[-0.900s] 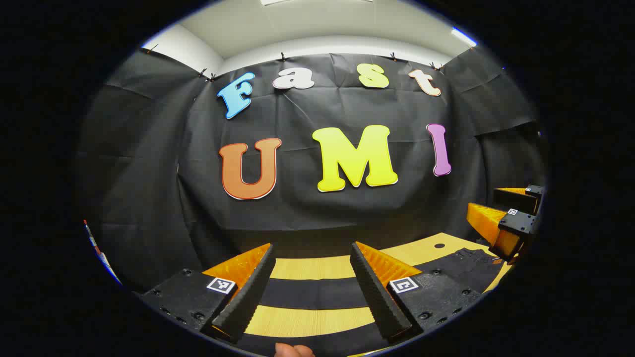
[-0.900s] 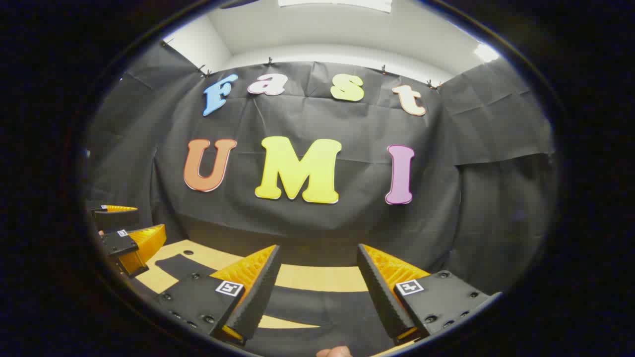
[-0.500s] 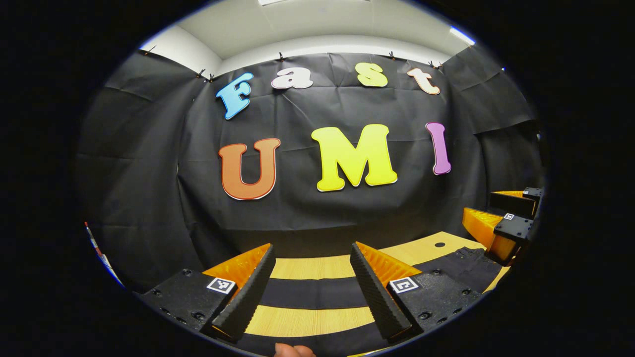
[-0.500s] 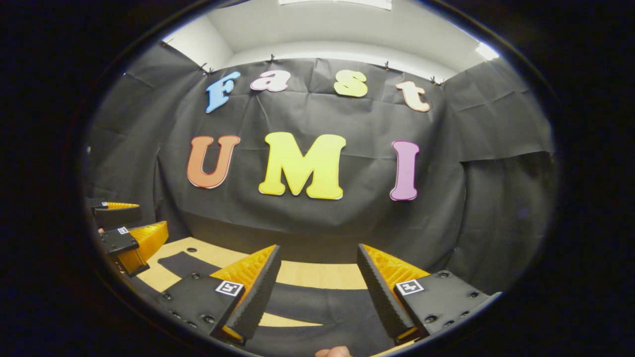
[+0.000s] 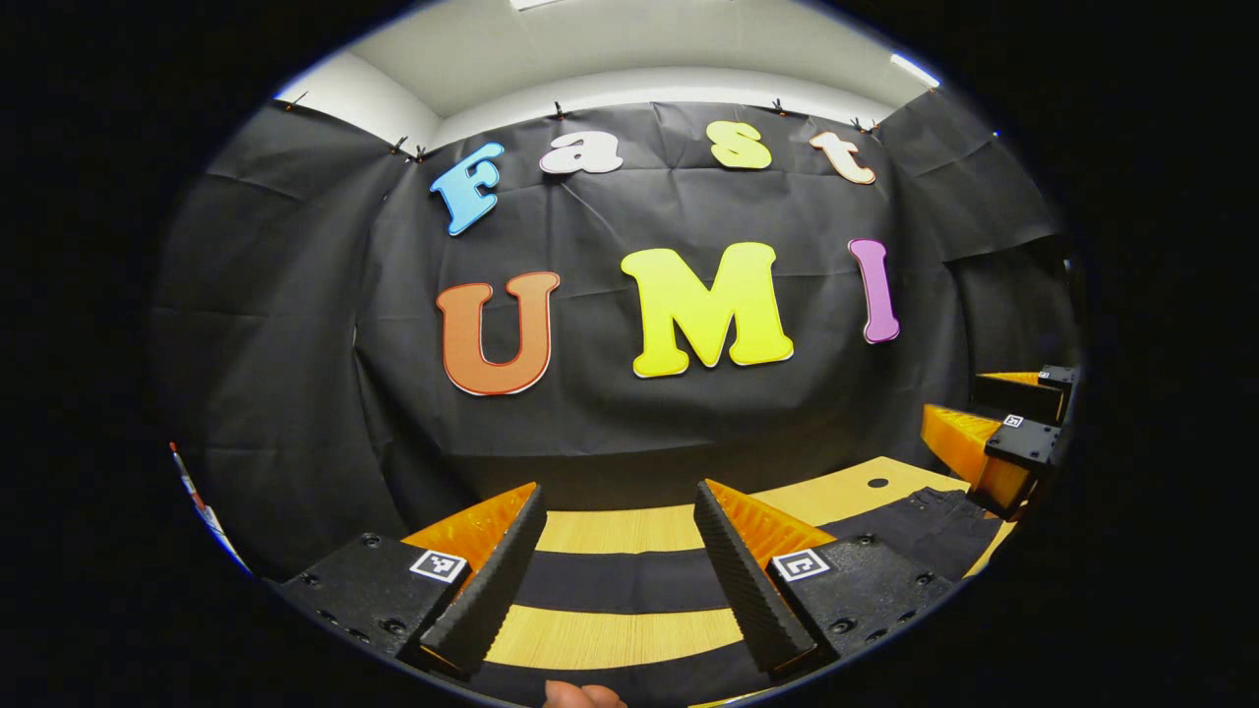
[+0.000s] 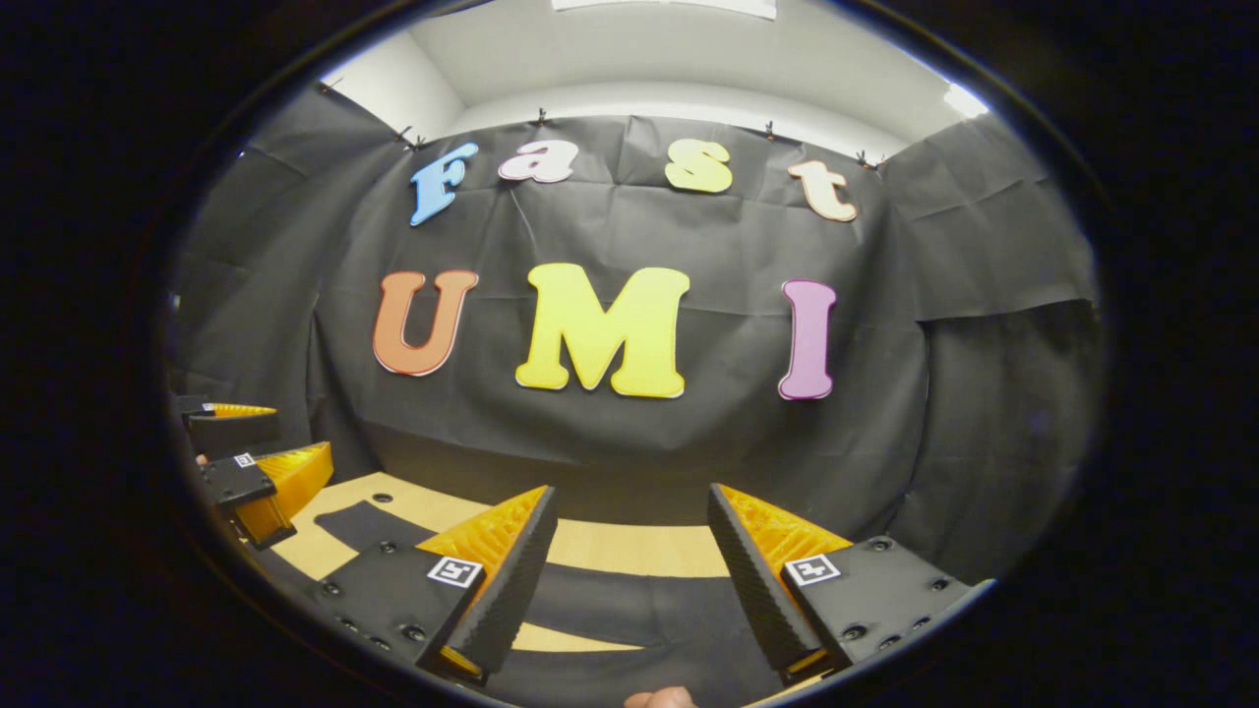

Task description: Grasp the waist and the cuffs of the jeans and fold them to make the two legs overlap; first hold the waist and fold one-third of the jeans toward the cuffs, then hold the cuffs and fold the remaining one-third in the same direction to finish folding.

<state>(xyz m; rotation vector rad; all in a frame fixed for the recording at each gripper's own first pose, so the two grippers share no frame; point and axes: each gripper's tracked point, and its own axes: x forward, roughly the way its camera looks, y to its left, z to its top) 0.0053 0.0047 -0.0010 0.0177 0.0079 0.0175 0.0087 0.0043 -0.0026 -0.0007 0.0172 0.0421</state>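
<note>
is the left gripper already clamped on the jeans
No, the left gripper is open above the table, its fingers wide apart with the dark jeans lying flat beyond them, ungrasped.

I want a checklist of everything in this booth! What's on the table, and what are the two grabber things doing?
Surface: wooden table, bare in strips, with a small hole.
Job's things: dark jeans lying flat, both legs apart, not yet folded.
Clutter: nothing seen.
Grippers: left gripper open above the jeans; right gripper open above them, holding nothing.
Cables: nothing seen.
Surroundings: black cloth wall, white ceiling.
</note>
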